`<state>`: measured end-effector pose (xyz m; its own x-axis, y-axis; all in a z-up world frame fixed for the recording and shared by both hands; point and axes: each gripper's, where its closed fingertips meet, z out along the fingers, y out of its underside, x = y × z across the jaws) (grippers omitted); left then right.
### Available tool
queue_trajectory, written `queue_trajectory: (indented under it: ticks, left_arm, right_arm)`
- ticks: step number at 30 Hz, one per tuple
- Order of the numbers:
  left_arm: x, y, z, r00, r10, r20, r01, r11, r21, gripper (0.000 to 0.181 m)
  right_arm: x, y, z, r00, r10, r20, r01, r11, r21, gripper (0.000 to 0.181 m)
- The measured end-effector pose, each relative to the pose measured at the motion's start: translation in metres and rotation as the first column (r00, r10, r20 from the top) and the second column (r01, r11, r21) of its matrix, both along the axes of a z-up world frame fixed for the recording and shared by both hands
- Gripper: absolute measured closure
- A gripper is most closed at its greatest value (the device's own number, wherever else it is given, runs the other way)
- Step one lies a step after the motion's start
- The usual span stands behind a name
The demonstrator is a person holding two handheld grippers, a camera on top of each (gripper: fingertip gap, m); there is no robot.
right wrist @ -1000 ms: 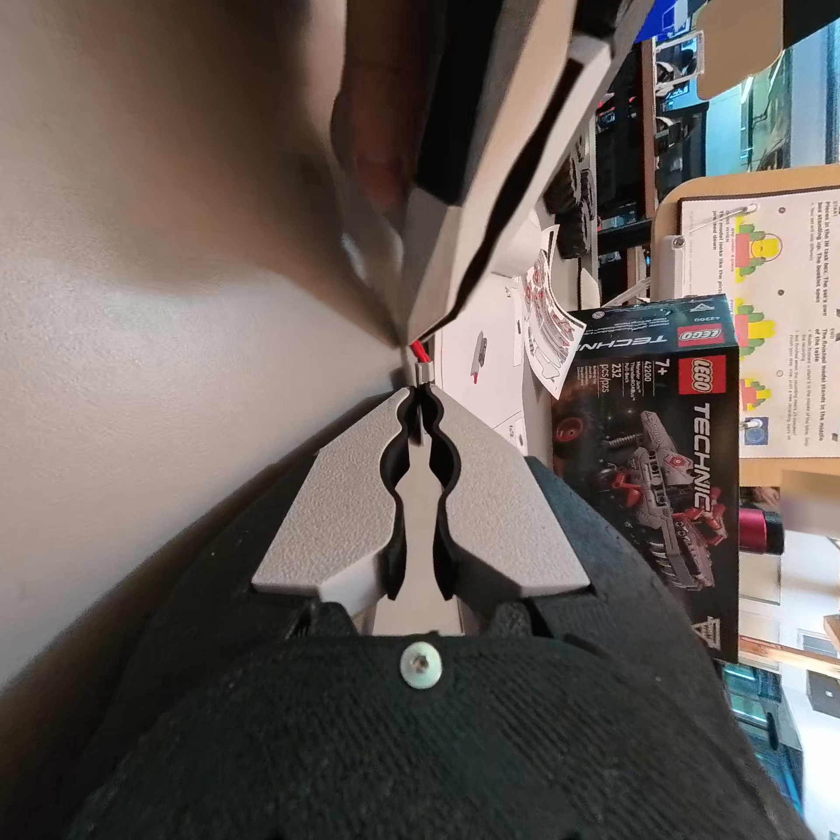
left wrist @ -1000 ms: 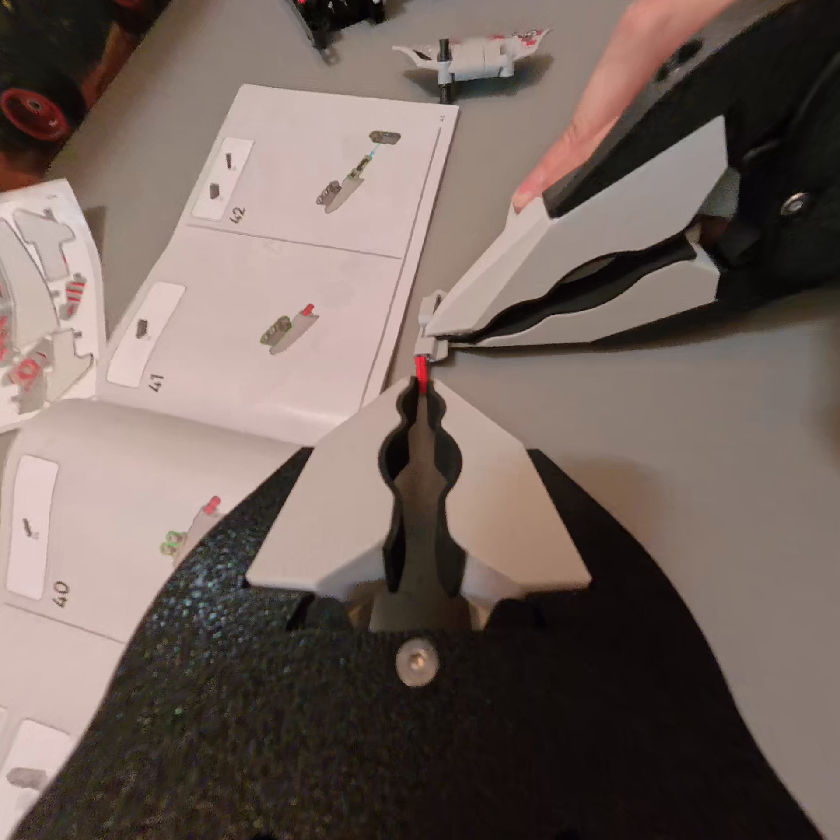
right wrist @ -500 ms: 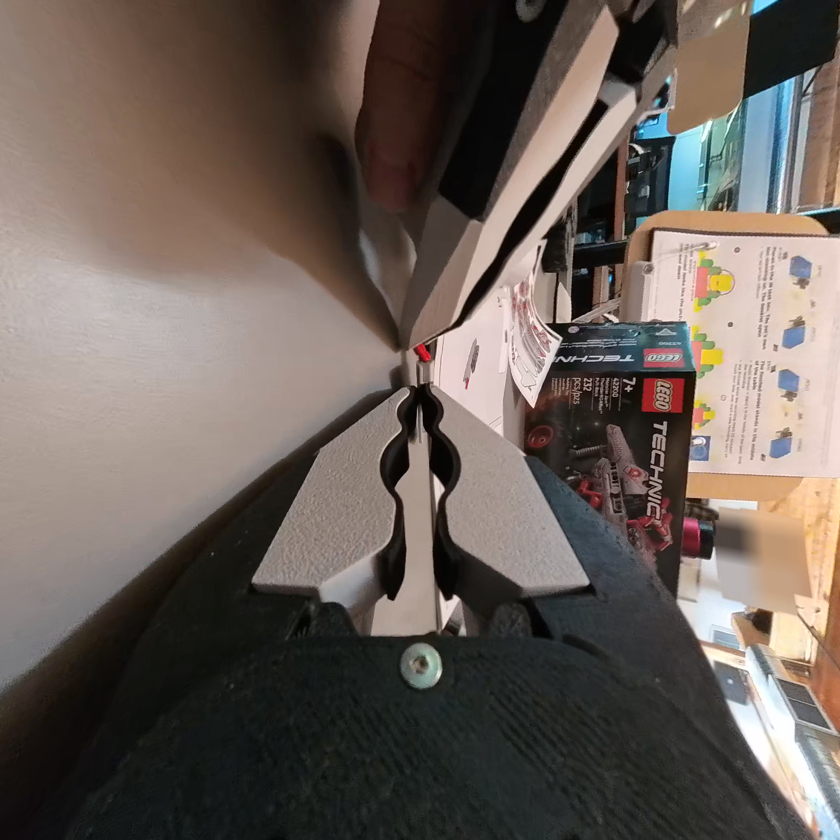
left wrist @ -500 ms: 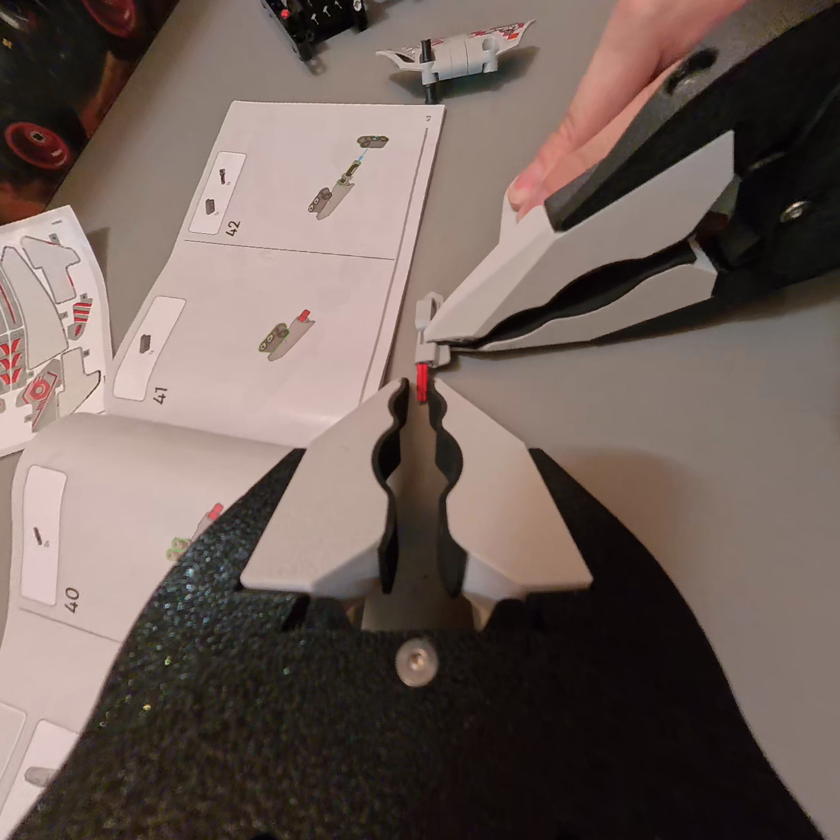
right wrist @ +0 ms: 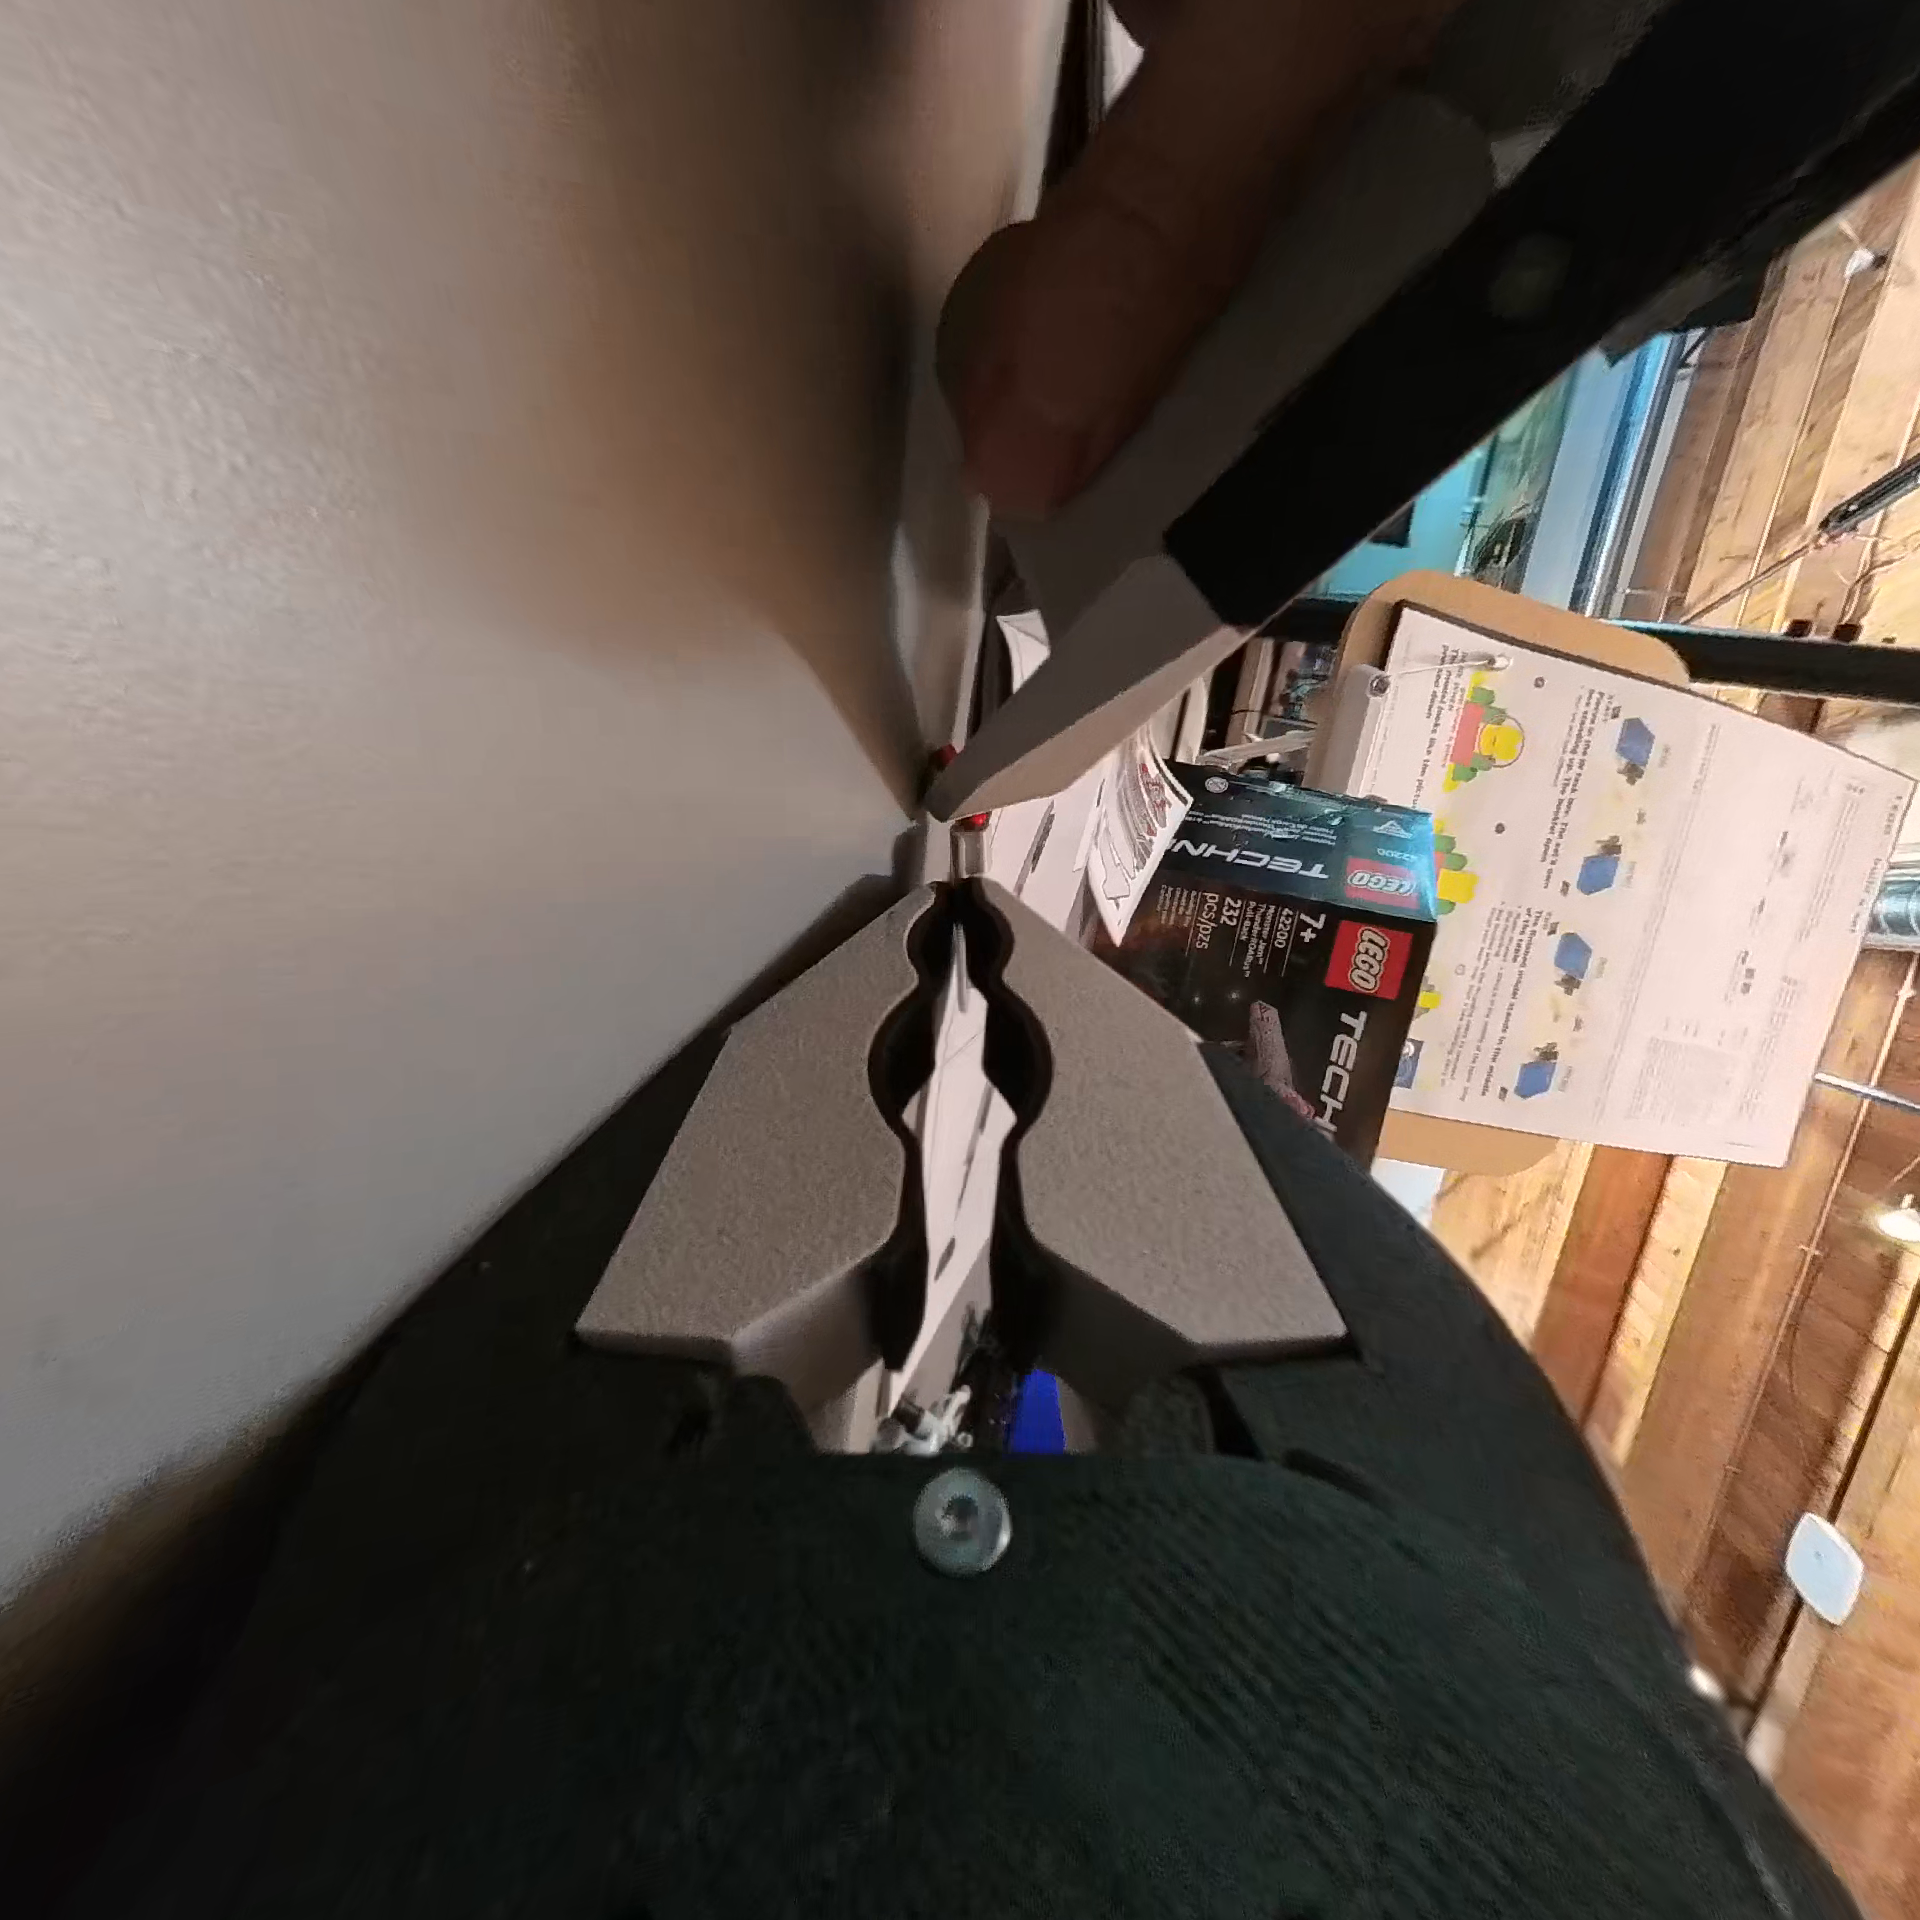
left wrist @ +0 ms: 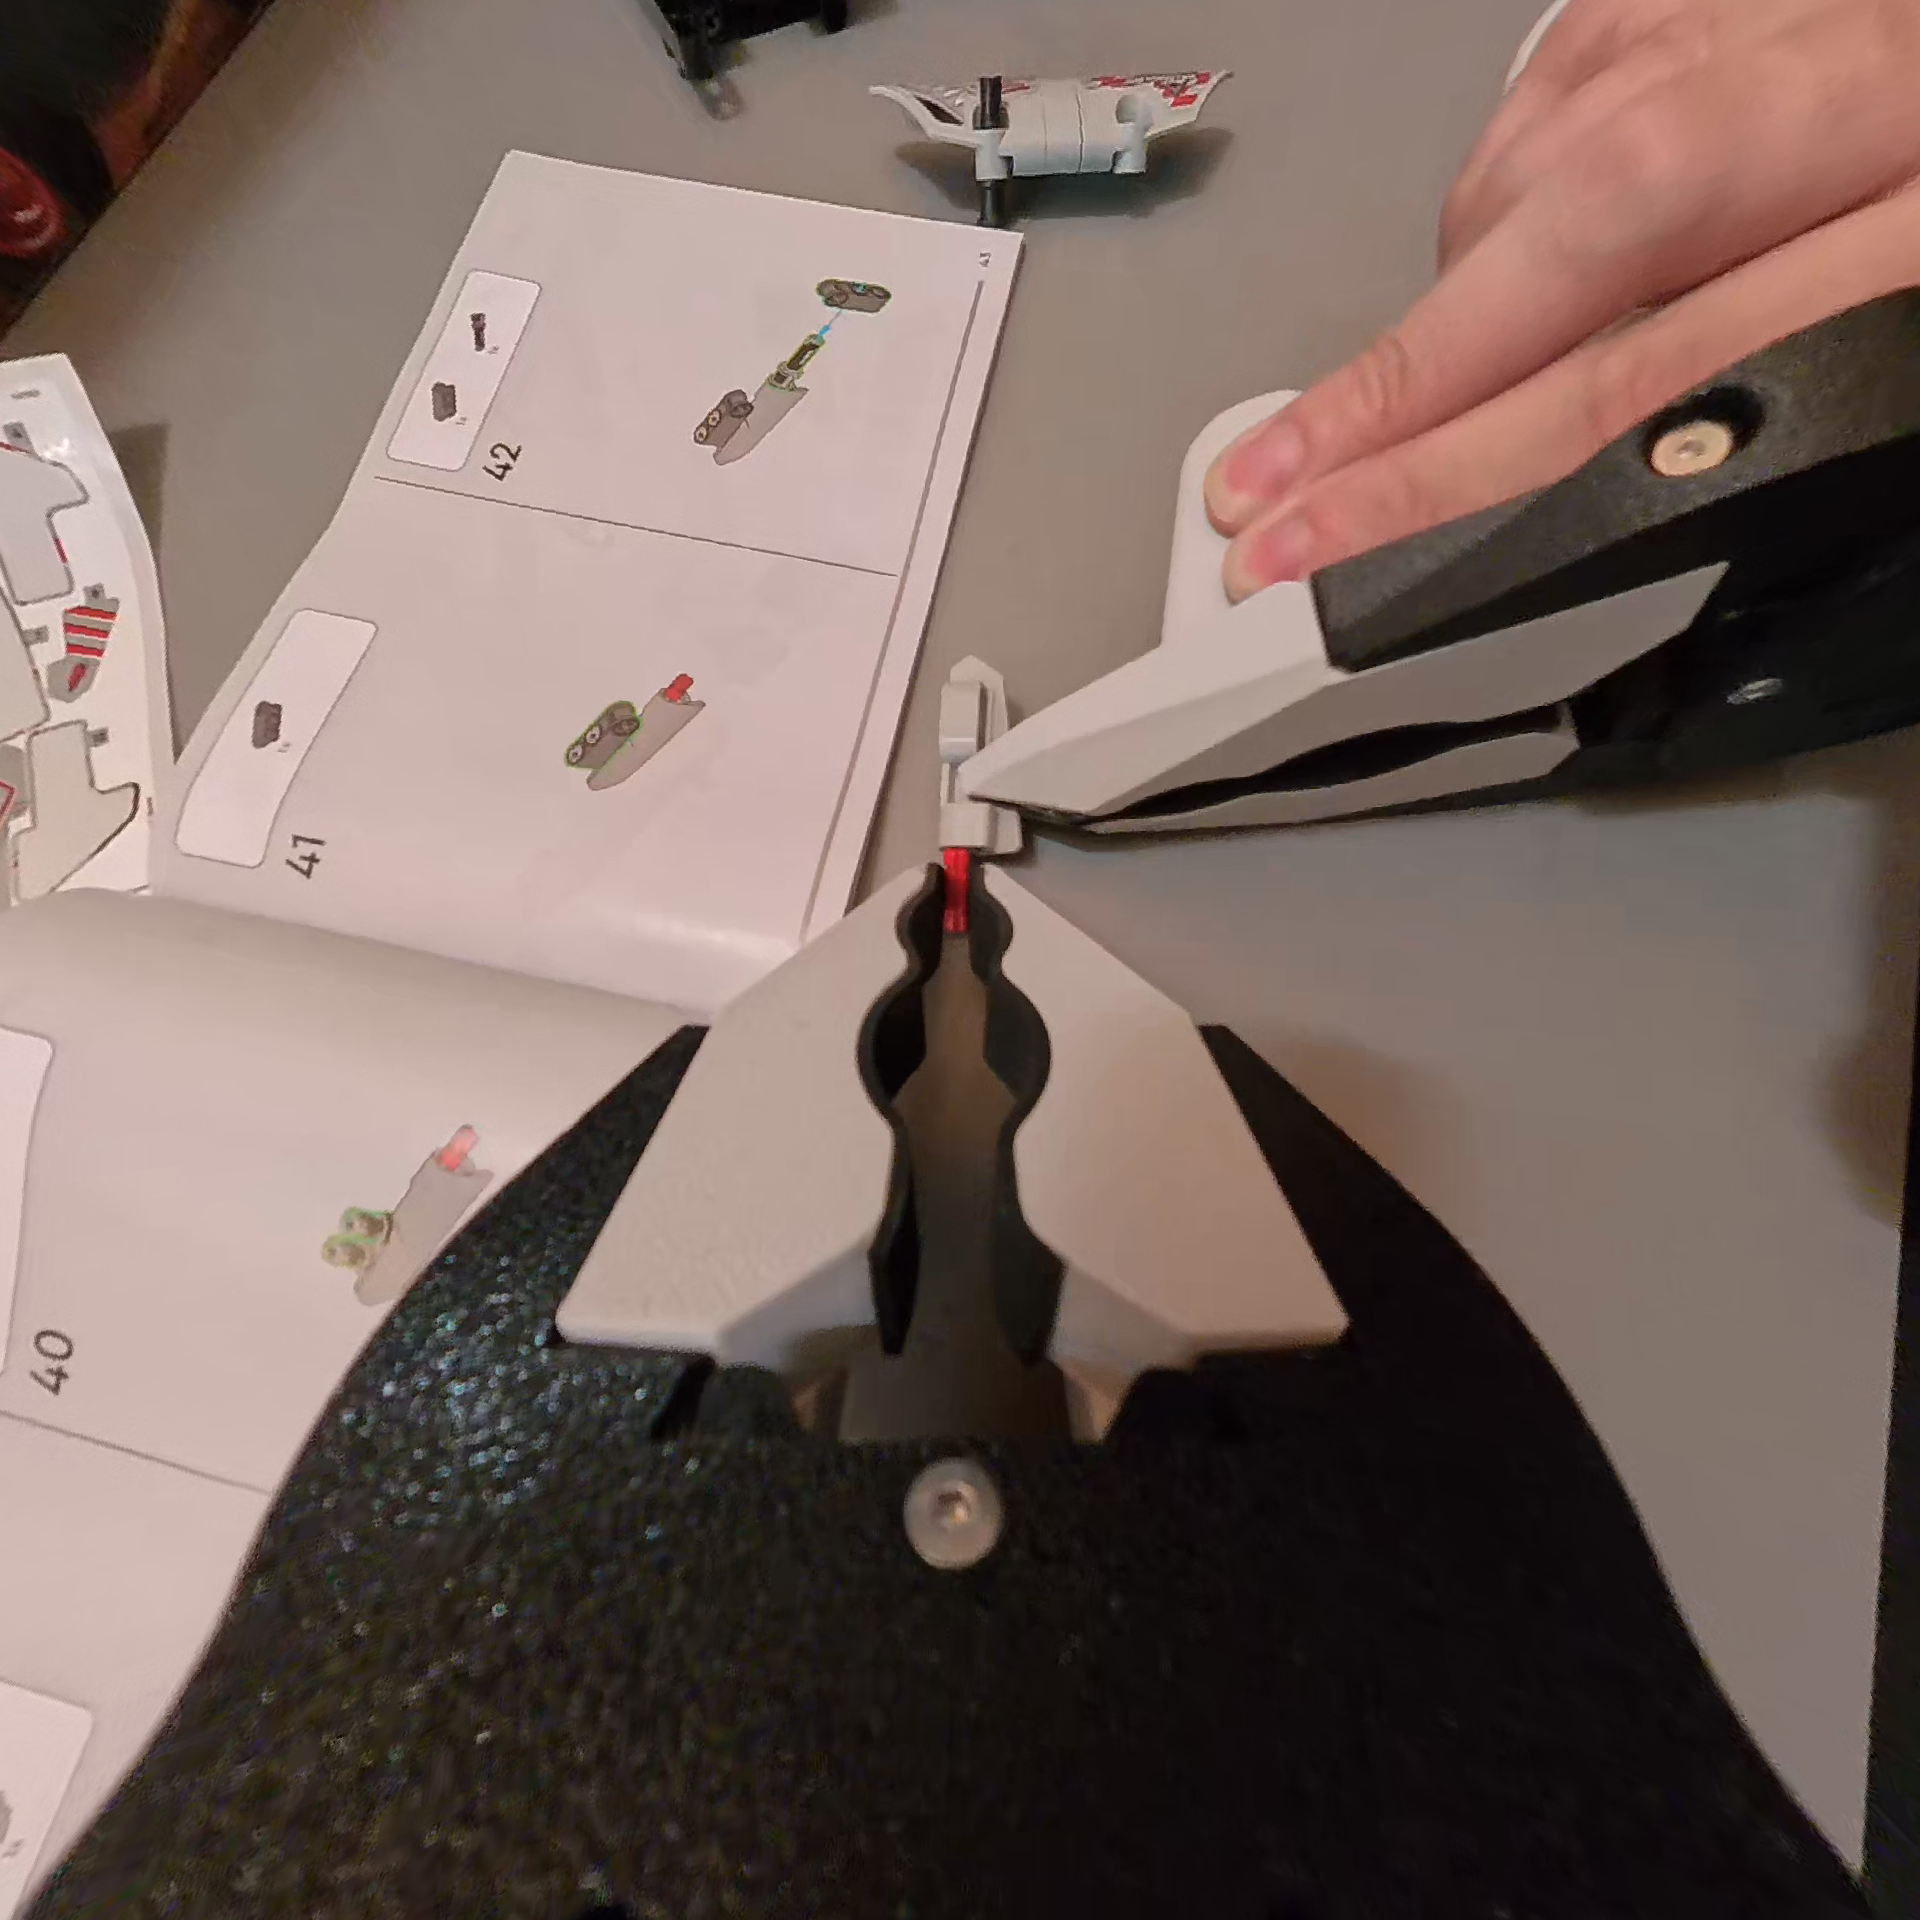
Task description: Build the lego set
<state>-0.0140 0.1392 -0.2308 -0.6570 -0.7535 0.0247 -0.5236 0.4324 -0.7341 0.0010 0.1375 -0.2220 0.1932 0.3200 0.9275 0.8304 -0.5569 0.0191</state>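
Left hand-held gripper is clenched on a thin red pin, tips pinching it, w/ the pin's far end running into a small light-gray lego piece on the gray counter. Right hand-held gripper comes in from the right, lying low over the counter, its tips closed on that same gray piece; a person's hand rests on its upper finger, cut off at the frame edge. How deep the pin sits in the piece is hidden by the tips. Left of the piece lies an open instruction booklet, partly covered by the left gripper's black body; step numbers are printed on it, small drawings hard to make out. Sticker sheet w/ gray and red shapes is cut off at the left edge. Near the top, a white winged sub-assembly w/ red markings, and a black build mostly out of frame. Right wrist view is rotated, counter filling the left side, blurred; the pin shows only as a red speck at the tips. Behind stands a dark lego box w/ a red logo, partly hidden by the gripper, and a printed sheet on a board, text too small to make out.
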Motion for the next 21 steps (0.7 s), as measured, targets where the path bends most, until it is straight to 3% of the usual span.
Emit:
queue_trajectory:
  ticks: [16,21]
  left_arm:
    - [-0.01,0.003,0.0,0.997,-0.075,0.014,0.075,0.997,0.009,0.165]
    - [-0.006,0.003,0.0,0.999,-0.035,0.028,0.034,0.999,0.024,0.173]
  right_arm:
    - [0.001,-0.004,0.0,0.998,0.0,-0.057,0.002,1.0,0.03,0.181]
    - [0.0,-0.006,0.0,0.997,0.005,-0.074,-0.003,0.999,0.035,0.181]
